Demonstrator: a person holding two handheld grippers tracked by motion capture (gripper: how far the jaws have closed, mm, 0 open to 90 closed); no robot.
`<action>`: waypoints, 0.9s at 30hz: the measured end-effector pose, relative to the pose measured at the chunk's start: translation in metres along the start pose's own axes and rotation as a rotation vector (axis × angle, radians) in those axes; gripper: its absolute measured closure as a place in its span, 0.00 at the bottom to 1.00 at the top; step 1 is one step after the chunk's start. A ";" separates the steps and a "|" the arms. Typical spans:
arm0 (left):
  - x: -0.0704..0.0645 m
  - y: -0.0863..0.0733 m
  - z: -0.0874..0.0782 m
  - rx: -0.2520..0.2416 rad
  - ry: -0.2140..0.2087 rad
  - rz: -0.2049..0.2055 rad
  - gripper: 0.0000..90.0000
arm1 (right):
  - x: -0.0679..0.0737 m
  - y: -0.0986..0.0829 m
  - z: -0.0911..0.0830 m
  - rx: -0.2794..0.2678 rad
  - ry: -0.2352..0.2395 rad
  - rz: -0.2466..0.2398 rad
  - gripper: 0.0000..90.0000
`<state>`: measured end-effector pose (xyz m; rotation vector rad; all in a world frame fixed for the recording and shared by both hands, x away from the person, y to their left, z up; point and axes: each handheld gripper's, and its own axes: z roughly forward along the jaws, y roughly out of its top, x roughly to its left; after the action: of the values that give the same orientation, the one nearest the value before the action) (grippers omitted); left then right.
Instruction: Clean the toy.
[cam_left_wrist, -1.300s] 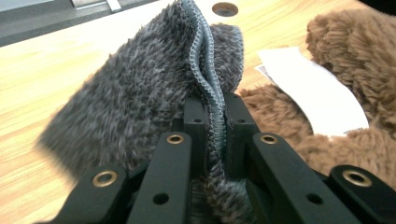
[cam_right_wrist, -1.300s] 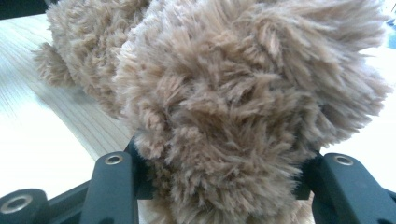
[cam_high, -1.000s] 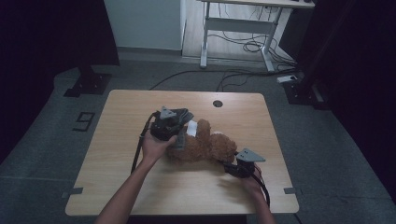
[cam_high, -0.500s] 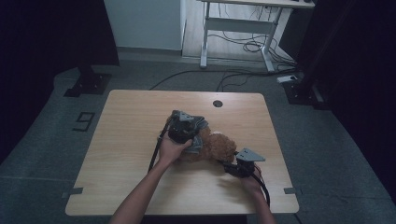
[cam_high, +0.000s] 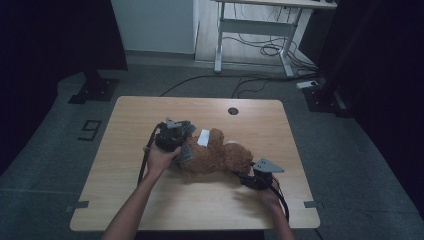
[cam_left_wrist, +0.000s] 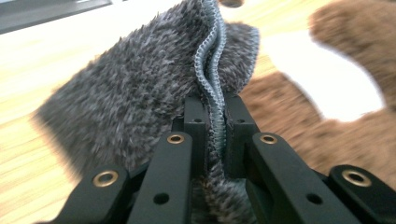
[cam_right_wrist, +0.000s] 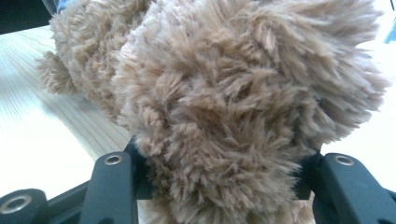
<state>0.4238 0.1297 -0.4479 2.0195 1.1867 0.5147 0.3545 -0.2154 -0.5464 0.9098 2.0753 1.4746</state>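
A brown teddy bear (cam_high: 215, 159) lies on its side in the middle of the wooden table (cam_high: 130, 195), a white tag (cam_high: 204, 137) on it. My left gripper (cam_high: 184, 149) is at the bear's left end, shut on a grey fuzzy cloth (cam_high: 187, 152). In the left gripper view the cloth's (cam_left_wrist: 135, 88) blue-stitched edge is pinched between the jaws of the left gripper (cam_left_wrist: 215, 107), with the bear (cam_left_wrist: 303, 130) behind it. My right gripper (cam_high: 244, 176) holds the bear's right end; in its own view the fur (cam_right_wrist: 224, 93) fills the gap between the jaws of the right gripper (cam_right_wrist: 224, 182).
A round hole (cam_high: 233, 110) sits near the table's far edge. Beyond the table stand a white desk frame (cam_high: 250, 30) and loose cables (cam_high: 270, 50) on the floor. Dark stands (cam_high: 95, 87) flank the table.
My left gripper swung right over the bear, then came back left with the grey cloth in its jaws. The right gripper has stayed on the bear.
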 end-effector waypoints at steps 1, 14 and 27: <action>0.003 -0.002 -0.001 0.002 0.007 -0.005 0.91 | 0.000 0.000 0.000 -0.002 0.000 0.003 0.49; -0.035 0.013 -0.039 -0.134 -0.179 0.015 0.91 | -0.002 0.000 -0.001 0.000 0.000 0.015 0.48; -0.160 0.060 0.015 -0.058 -0.300 0.208 0.91 | -0.001 0.000 -0.001 -0.002 -0.007 0.018 0.48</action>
<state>0.3894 -0.0337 -0.4094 2.0936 0.7801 0.3258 0.3549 -0.2165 -0.5461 0.9335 2.0661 1.4802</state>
